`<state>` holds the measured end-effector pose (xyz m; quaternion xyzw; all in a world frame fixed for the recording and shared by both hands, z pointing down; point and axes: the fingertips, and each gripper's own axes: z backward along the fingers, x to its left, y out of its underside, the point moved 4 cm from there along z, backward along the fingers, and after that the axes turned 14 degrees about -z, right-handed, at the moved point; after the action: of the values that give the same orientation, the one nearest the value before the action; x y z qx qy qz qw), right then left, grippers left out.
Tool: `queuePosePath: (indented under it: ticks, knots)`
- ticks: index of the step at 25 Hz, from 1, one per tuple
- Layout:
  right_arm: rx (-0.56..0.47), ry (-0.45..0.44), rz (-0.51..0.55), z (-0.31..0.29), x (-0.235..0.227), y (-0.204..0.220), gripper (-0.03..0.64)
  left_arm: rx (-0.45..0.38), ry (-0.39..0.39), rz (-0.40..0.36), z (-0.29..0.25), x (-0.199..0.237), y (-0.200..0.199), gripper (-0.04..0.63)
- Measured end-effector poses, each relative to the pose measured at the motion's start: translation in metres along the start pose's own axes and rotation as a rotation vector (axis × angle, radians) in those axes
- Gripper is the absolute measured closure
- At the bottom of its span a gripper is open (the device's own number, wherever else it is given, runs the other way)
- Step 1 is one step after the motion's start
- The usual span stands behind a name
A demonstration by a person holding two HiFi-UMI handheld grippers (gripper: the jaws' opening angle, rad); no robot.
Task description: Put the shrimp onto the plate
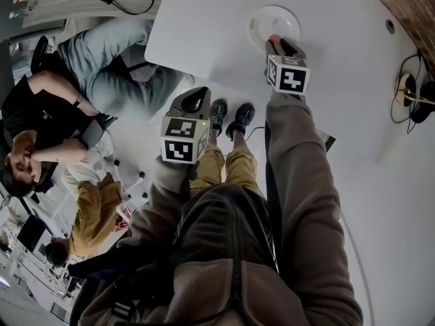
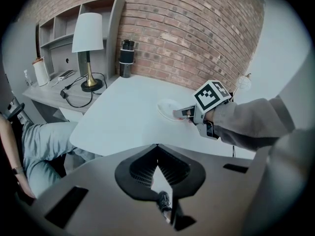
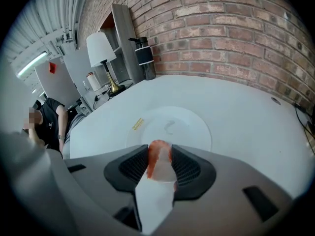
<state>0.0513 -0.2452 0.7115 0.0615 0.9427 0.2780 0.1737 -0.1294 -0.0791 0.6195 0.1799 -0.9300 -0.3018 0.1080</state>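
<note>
Left tool (image 2: 157,147): held back off the near edge of the desk (image 1: 204,39), pads meeting at the tips, nothing between them.
Right tool (image 3: 160,162): reached out over the desk, pads pressed on the shrimp (image 3: 158,157).
Shrimp: orange and white, long axis running along the pads and out past the tips. It hangs at the near rim of the plate (image 3: 189,127); contact I can't make out.
Plate: white and bare, well in from the desk's near edge, its middle straight beyond the tips.
Coming move: likely a short carry forward and down — the right hand's job, since the left is well apart.
</note>
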Motion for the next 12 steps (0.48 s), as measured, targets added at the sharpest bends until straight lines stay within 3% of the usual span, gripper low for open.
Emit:
queuePosePath:
  ticks: [12]
  knots:
    - [0.047, 0.029, -0.008, -0.0028, 0.0009, -0.0049, 0.468, 0.004, 0.005, -0.002, -0.0026, 0.0001, -0.0037, 0.591]
